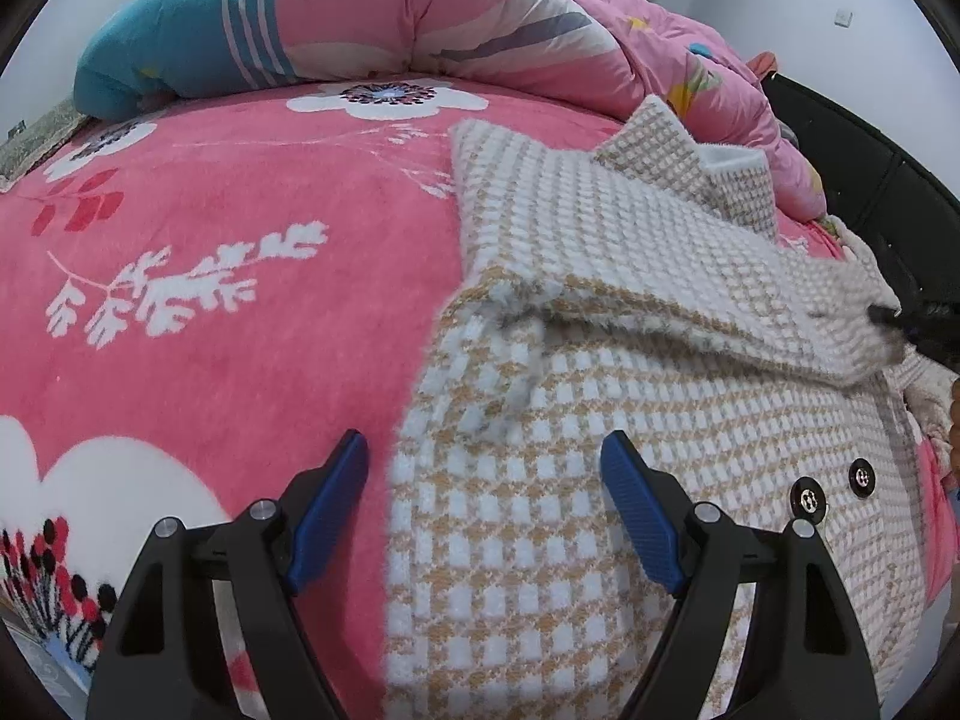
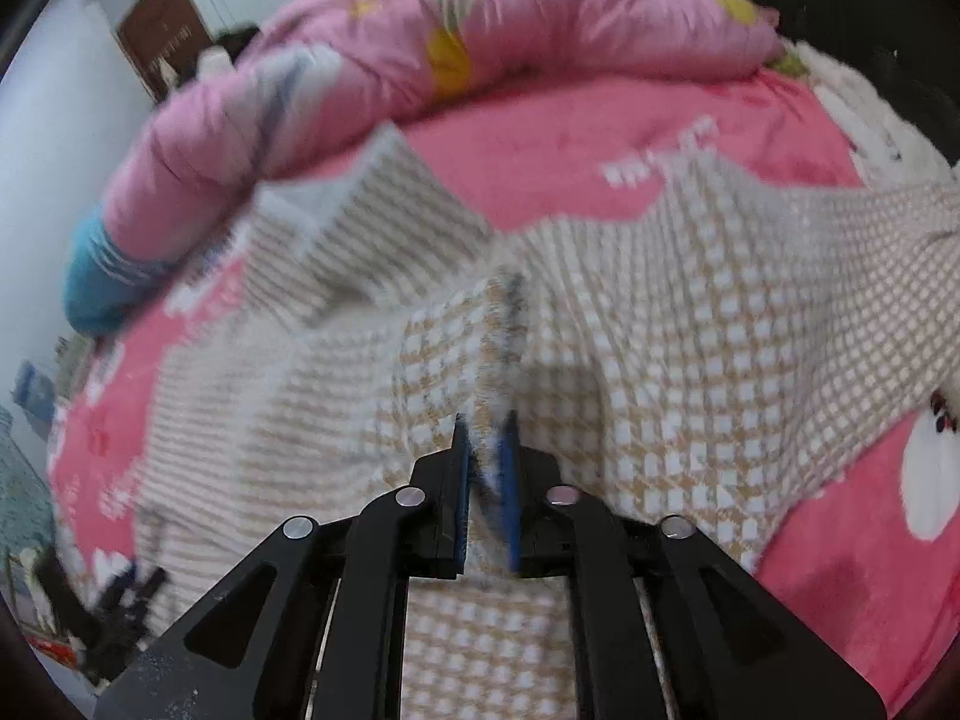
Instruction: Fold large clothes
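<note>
- The bed, with its pink flowered blanket (image 1: 228, 276), is your work surface. A pink quilt (image 1: 432, 6) is bunched along the far side, well clear of where you are folding.
- The large checked coat (image 1: 540, 480) lies spread on the blanket, mostly on your right half of the left wrist view. Its body is flat with the two black buttons (image 1: 834, 489) facing up.
- One sleeve or side panel (image 1: 630, 240) is lifted and drawn across the body, so I judge the first fold to be under way, not finished. The coat is far from a compact stack.
- Your right gripper (image 2: 486, 462) has its fingers pressed together on a ridge of the coat's fabric, holding that fold up off the body.
- Your left gripper (image 1: 486, 504) has its fingers spread wide and holds nothing, straddling the coat's near left edge.
- Left to do, as I judge it: lay this panel flat, bring over the other side, then fold the length.
</note>
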`<act>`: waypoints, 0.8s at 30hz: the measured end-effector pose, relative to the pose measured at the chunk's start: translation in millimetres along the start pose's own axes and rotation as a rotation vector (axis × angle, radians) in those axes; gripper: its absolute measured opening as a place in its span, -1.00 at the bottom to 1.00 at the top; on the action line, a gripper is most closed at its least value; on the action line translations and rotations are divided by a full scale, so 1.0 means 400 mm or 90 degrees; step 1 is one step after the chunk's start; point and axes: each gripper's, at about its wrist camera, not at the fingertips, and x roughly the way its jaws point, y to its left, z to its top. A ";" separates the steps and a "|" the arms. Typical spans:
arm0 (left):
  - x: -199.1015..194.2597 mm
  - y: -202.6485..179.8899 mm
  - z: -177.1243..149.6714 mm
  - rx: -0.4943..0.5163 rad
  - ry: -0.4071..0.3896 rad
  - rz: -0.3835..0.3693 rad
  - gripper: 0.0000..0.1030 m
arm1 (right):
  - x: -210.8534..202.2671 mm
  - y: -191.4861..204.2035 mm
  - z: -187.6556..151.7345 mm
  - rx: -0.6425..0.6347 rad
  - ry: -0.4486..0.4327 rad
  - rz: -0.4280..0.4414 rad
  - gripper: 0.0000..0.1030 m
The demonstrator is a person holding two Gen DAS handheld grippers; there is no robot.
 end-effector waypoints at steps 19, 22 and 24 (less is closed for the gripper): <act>0.201 -0.058 0.239 -0.018 0.058 -0.065 0.50 | 0.116 0.099 -0.059 -0.147 0.029 -0.008 0.14; 0.147 -0.077 0.250 0.017 0.021 -0.045 0.50 | 0.066 0.099 -0.035 -0.142 0.023 0.010 0.15; 0.114 -0.085 0.276 0.021 -0.021 -0.067 0.50 | 0.046 0.112 -0.007 -0.144 -0.007 0.036 0.16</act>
